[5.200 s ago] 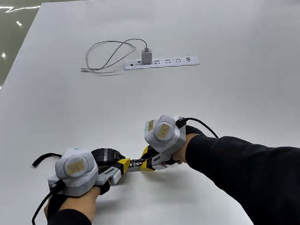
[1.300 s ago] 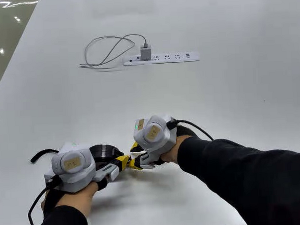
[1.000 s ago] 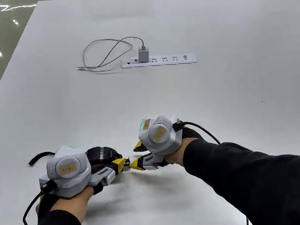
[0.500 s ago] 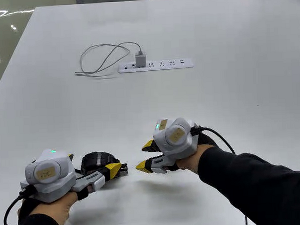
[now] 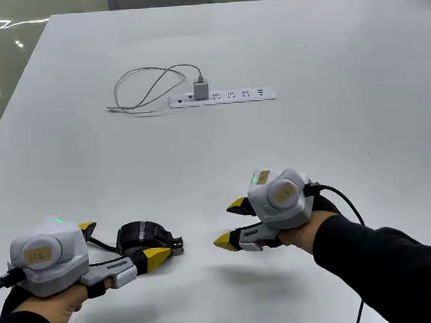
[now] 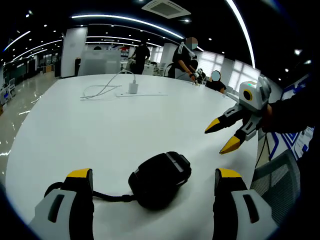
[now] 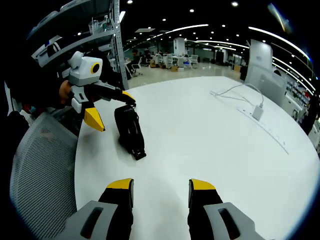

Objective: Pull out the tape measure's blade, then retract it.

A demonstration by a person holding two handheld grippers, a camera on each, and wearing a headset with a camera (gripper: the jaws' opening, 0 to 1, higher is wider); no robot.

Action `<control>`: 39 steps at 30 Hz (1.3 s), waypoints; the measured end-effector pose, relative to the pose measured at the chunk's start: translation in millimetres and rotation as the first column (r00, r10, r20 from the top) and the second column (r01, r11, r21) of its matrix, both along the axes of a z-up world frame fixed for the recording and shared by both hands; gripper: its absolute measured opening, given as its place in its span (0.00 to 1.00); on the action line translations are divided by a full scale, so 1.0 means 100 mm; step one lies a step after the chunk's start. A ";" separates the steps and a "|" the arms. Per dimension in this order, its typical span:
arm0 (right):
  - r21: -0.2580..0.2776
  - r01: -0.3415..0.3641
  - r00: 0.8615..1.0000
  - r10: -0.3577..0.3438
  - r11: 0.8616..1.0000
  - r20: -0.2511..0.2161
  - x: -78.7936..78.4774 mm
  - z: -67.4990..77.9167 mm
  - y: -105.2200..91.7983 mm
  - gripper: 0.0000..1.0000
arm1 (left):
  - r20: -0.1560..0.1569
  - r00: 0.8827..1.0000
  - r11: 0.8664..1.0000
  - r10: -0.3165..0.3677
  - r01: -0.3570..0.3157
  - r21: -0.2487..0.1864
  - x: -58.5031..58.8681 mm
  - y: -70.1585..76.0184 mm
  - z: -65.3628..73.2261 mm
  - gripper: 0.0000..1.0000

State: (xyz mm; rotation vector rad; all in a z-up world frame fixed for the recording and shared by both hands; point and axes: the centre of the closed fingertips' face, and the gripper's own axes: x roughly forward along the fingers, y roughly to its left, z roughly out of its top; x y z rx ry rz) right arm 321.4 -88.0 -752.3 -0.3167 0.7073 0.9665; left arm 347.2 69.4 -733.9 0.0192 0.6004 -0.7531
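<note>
The black tape measure (image 5: pixel 143 237) lies on the white table (image 5: pixel 286 151), its blade drawn inside and only the hook end at the case mouth. Its thin black strap trails to the left. My left gripper (image 5: pixel 121 243) is open, its yellow-tipped fingers standing either side of the case without touching it. In the left gripper view the tape measure (image 6: pixel 161 180) sits between the jaws of the left gripper (image 6: pixel 154 174). My right gripper (image 5: pixel 229 222) hovers open to the right of the case, apart from it. In the right gripper view the right gripper (image 7: pixel 161 185) faces the tape measure (image 7: pixel 129 131) from a short distance.
A white power strip (image 5: pixel 222 97) with a plugged-in charger (image 5: pixel 200 89) and a looped cable (image 5: pixel 144 86) lies at the far middle of the table. A mesh chair back (image 7: pixel 40 170) stands at the near table edge. People stand in the background beyond the table (image 6: pixel 185 55).
Both grippers were shut, the left on the case, the right at the short pulled-out blade. Both have opened and drawn apart, the right going rightwards; the blade has gone back in.
</note>
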 end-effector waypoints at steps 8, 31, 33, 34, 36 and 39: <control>-0.017 0.024 0.999 -0.024 1.000 0.022 -0.11 -0.01 -0.26 0.48 | 0.031 0.999 0.999 -0.039 0.038 0.030 0.03 0.19 0.04 0.99; 0.026 0.182 0.983 -0.183 0.983 0.031 -0.35 0.07 -1.11 0.68 | 0.070 0.982 0.982 -0.177 0.171 0.080 -0.19 0.49 0.09 0.99; 0.018 0.182 0.983 -0.182 0.983 0.035 -0.39 0.08 -1.17 0.70 | 0.089 0.979 0.980 -0.182 0.173 0.096 -0.19 0.53 0.09 0.99; -0.001 0.174 0.984 -0.174 0.985 0.043 -0.40 0.05 -1.21 0.71 | 0.083 0.980 0.981 -0.179 0.171 0.093 -0.19 0.55 0.09 0.99; -0.035 0.154 0.987 -0.152 0.987 0.054 -0.45 0.01 -1.28 0.74 | 0.080 0.982 0.982 -0.170 0.162 0.093 -0.19 0.61 0.08 0.99; -0.056 0.146 0.989 -0.143 0.988 0.049 -0.52 -0.02 -1.34 0.77 | 0.088 0.982 0.982 -0.169 0.160 0.102 -0.19 0.66 0.07 0.99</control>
